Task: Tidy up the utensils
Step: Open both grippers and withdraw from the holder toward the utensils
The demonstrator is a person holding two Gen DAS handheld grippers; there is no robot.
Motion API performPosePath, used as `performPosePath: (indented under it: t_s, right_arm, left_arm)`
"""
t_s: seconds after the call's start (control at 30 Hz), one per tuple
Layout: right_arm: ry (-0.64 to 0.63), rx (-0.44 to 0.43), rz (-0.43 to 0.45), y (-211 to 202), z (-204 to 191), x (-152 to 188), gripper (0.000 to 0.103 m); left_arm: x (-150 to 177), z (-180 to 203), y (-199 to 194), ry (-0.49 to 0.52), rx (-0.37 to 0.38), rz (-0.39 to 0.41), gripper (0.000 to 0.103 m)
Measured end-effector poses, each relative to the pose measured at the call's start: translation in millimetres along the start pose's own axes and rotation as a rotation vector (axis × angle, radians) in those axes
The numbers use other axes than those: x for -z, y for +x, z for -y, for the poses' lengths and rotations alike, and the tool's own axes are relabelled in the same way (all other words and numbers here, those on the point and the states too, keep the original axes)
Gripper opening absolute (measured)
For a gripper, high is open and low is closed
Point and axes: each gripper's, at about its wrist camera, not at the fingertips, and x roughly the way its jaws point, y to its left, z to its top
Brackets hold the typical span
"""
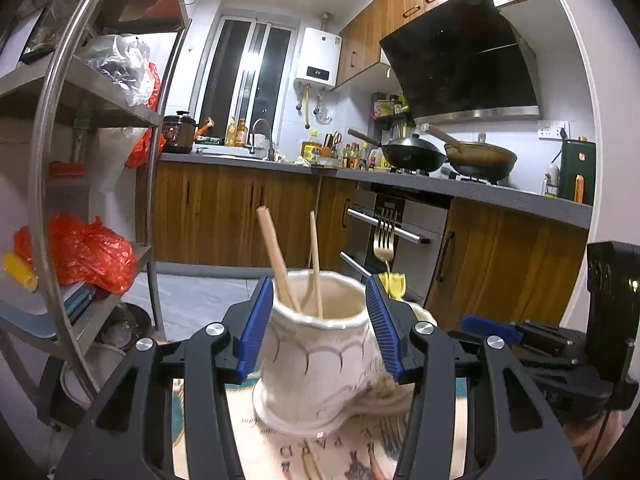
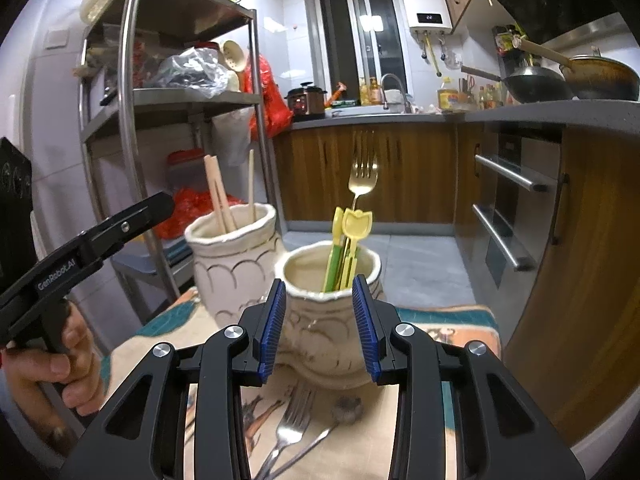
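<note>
Two cream ceramic jars stand on a printed cloth. The left jar [image 1: 320, 360] [image 2: 234, 256] holds wooden chopsticks [image 1: 280, 260] [image 2: 218, 196]. The right jar [image 2: 332, 320] holds a gold fork [image 2: 362, 178] [image 1: 385, 240] and yellow-green plastic utensils [image 2: 348, 248]. My left gripper [image 1: 322, 332] is open, its blue pads either side of the left jar's rim. My right gripper [image 2: 320, 320] is open, its pads either side of the right jar. A silver fork [image 2: 292, 424] and a spoon [image 2: 344, 410] lie on the cloth below the right gripper.
A metal shelf rack [image 2: 128, 120] [image 1: 52, 160] with red bags stands at the left. Wooden cabinets, an oven [image 2: 516, 216] and a grey counter [image 2: 520, 114] with woks run along the back and right. The printed cloth [image 2: 440, 336] covers the table.
</note>
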Motion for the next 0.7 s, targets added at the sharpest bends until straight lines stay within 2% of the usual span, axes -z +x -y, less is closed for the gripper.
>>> performPosePath:
  t_s: [0.3,0.4,0.6,0.7]
  right_arm:
    - [0.008,-0.01,-0.039,-14,-2,17,0.036]
    - [0.011,-0.013,-0.065,-15,-2,24,0.036]
    - [0.015,-0.018,-0.179,-7,2,43,0.036]
    - [0.003,-0.018,-0.246,-1,2,54,0.036]
  left_arm:
    - [25,-1,-17,0.02,0.002,-0.091,0.046]
    - [37,-3,-17,0.013,-0.002,-0.149,0.045]
    - [64,-10,-7,-0.011,-0.009,-0.304,0.037]
    - [74,-8,-3,0.007,-0.012,-0.357,0.036]
